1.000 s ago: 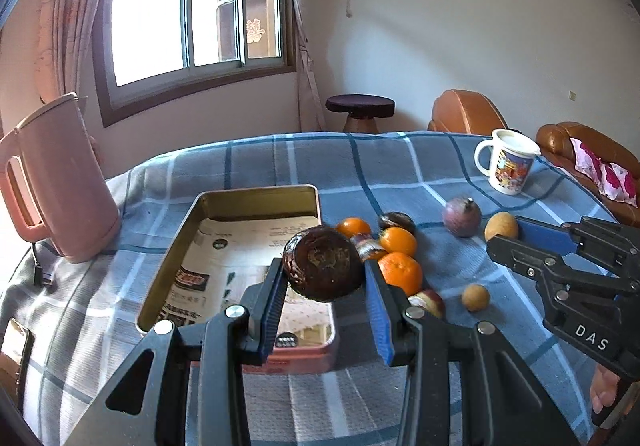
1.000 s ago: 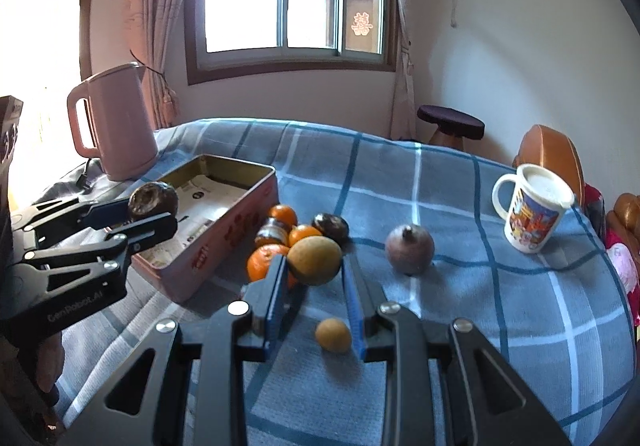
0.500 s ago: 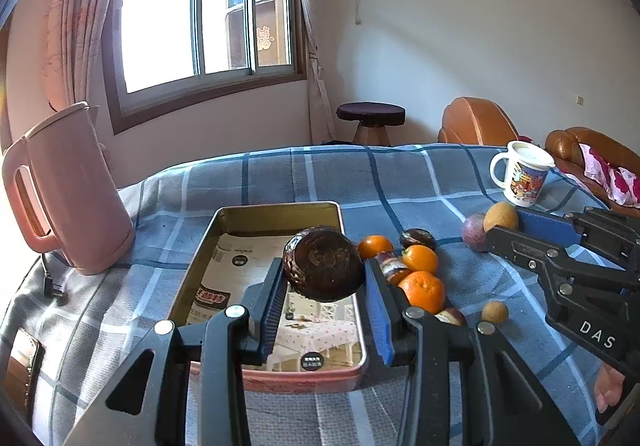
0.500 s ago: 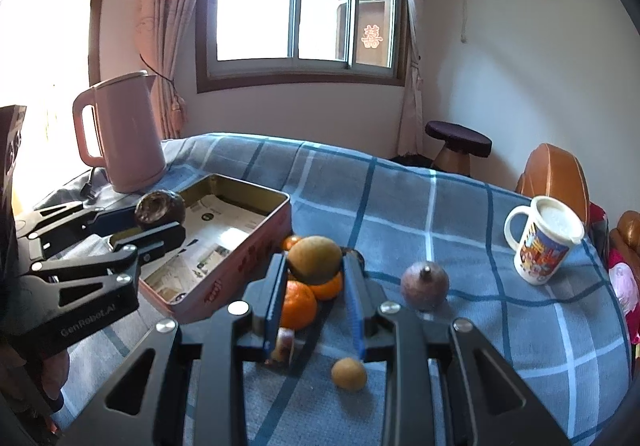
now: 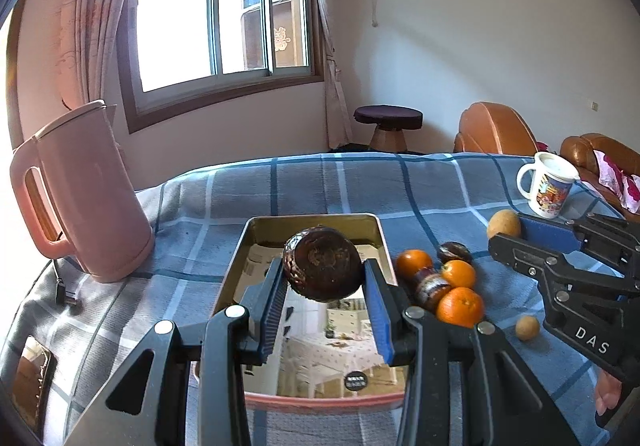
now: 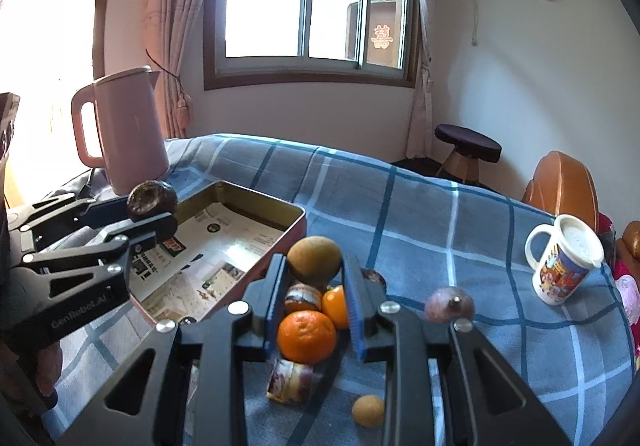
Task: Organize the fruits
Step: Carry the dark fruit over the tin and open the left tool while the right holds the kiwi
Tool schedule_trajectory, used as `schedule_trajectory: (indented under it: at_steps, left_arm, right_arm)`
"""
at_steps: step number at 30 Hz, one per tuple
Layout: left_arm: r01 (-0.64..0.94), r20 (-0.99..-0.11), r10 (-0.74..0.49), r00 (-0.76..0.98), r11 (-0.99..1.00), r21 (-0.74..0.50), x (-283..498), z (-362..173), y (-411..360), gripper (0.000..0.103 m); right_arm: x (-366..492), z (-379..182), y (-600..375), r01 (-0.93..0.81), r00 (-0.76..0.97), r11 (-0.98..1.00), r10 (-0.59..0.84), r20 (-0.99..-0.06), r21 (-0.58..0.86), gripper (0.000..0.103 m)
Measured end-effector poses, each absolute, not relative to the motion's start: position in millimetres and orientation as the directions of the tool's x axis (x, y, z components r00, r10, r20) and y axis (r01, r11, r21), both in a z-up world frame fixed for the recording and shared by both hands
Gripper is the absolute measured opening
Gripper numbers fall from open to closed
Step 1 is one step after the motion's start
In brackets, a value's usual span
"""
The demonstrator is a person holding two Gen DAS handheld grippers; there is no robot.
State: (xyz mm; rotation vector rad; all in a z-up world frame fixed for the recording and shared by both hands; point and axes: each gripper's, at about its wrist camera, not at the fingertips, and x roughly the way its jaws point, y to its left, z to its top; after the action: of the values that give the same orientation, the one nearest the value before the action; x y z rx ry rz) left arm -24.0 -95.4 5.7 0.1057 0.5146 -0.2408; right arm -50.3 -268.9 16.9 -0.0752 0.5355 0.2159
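Observation:
My left gripper (image 5: 324,274) is shut on a dark brown round fruit (image 5: 322,264), held in the air over the metal tin (image 5: 380,234) lined with printed paper. The right gripper (image 6: 314,270) is shut on a tan round fruit (image 6: 314,260) above a cluster of oranges (image 6: 306,336) and dark fruits just right of the tin (image 6: 294,212). In the left wrist view the right gripper (image 5: 510,228) sits at the right with its tan fruit (image 5: 503,223). The right wrist view shows the left gripper (image 6: 154,206) and its dark fruit (image 6: 152,200) at the left.
A pink kettle (image 5: 80,194) stands left of the tin. A printed mug (image 6: 564,262) stands at the right, a purple fruit (image 6: 450,304) and a small tan fruit (image 6: 368,410) lie on the blue checked cloth. A stool (image 5: 388,122) and brown sofa (image 5: 496,132) stand beyond the table.
Both grippers have travelled left over the table with their fruits. The left one now hangs over the middle of the tin, the right one over the orange cluster.

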Motion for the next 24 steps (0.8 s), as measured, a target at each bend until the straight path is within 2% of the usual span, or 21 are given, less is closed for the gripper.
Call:
schedule_trajectory:
  at_steps: [24]
  left_arm:
    - [0.163, -0.496, -0.116, 0.861, 0.985, 0.052, 22.1, 3.3, -61.0, 0.041]
  right_arm:
    - [-3.0, 20.7, -225.4, -0.274, 0.829, 0.961, 0.222, -0.513, -0.028, 0.03]
